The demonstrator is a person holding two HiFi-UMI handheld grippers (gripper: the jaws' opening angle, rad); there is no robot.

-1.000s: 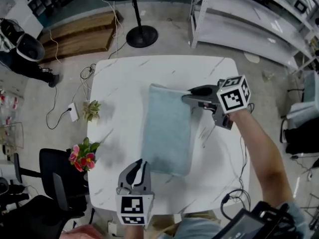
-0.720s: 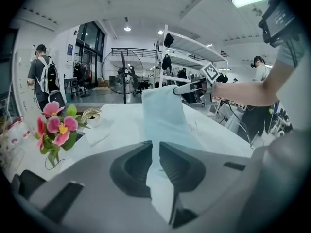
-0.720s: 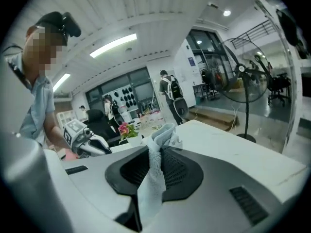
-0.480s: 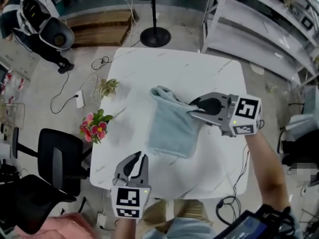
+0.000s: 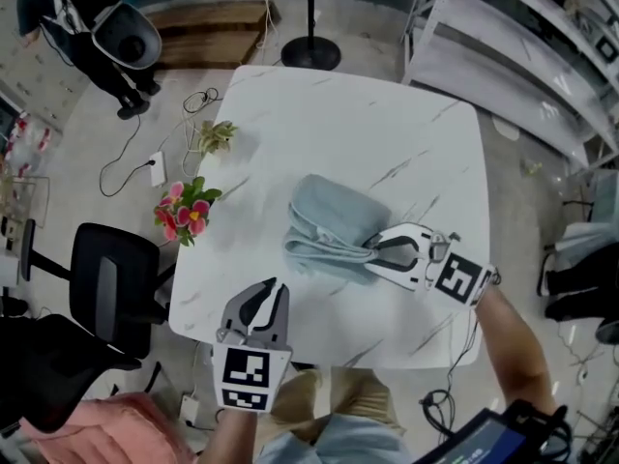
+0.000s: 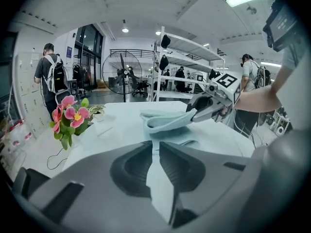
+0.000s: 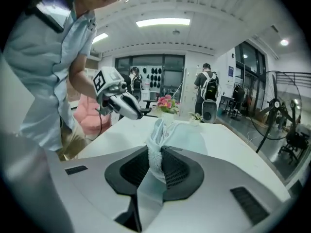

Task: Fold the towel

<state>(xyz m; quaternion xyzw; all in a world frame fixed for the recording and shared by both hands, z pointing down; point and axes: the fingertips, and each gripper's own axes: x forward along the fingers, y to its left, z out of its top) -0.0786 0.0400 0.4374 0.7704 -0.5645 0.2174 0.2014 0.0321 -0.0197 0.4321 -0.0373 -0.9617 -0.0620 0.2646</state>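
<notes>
At the near edge of the white marble table (image 5: 338, 124), the left gripper (image 5: 272, 291) hovers empty, its jaws a narrow slit apart. Farther in, toward the table's right side, the right gripper (image 5: 373, 252) pinches a lifted edge of the pale blue towel (image 5: 324, 222), its jaws opening. The towel lies doubled over near the table's centre. Pink flowers (image 5: 184, 213) stand at the table's left edge.

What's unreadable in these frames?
- Head view: gripped edge of the towel, covered by the fingers of the right gripper, which are opening with the towel between them.
- Head view: layers under the towel's folded-over top.
- Left gripper view: near table, hidden by the left gripper body.
- Left gripper view: shelf contents, too small.
</notes>
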